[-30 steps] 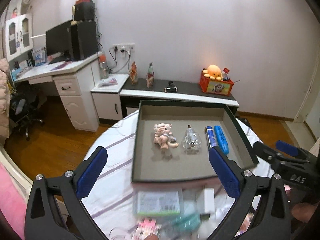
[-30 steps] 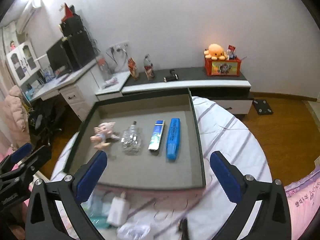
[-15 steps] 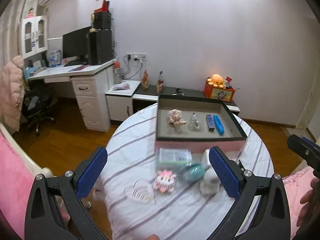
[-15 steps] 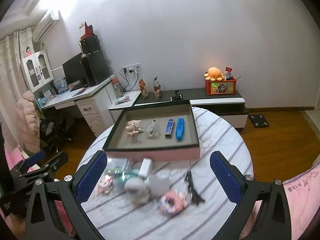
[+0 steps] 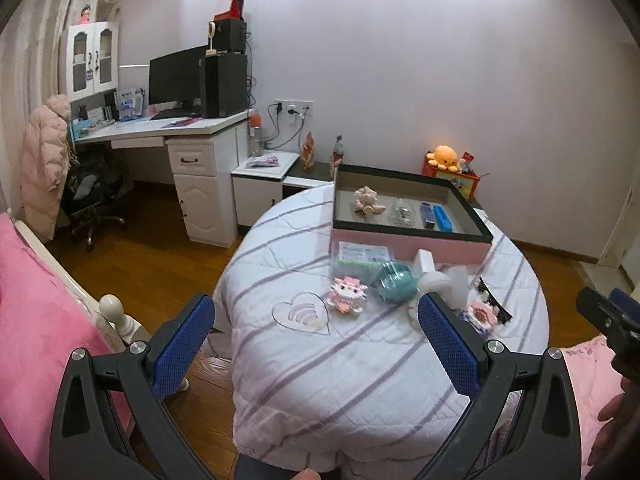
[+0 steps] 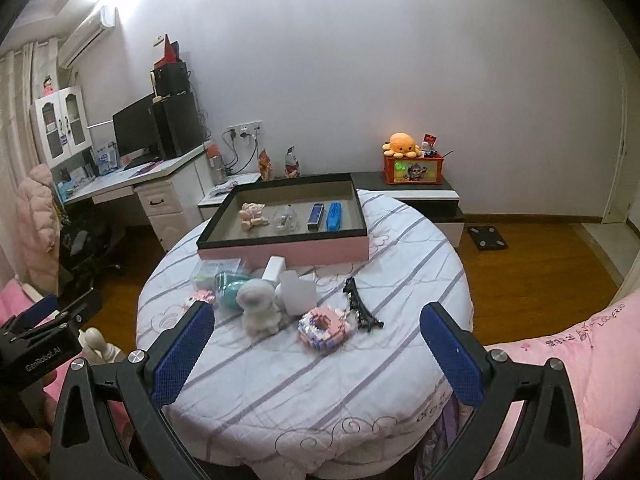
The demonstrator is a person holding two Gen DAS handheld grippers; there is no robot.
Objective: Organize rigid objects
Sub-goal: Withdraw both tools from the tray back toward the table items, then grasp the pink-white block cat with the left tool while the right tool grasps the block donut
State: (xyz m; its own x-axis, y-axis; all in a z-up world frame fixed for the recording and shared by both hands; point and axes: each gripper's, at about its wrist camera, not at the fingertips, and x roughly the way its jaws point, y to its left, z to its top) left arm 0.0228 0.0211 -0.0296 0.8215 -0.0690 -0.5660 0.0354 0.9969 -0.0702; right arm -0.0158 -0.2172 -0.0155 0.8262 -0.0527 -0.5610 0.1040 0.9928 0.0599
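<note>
Blue-padded left gripper [image 5: 316,342] and right gripper [image 6: 316,344] hover spread, empty, above the table [image 6: 320,380].

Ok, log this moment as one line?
left tongs: open, empty | right tongs: open, empty | tray: four items inside | table: loose items in front of tray

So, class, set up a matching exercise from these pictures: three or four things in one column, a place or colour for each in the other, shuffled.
Things:
1. blue marker
2. Eiffel Tower model
3. orange octopus plush
4. white sheep figure

Places:
A. on the red box by the wall
B. lying in the tray, rightmost item
C. on the cloth, right of the pink brick doughnut
D. on the cloth, left of the pink brick doughnut

Pairs: 1-B, 2-C, 3-A, 4-D
</note>
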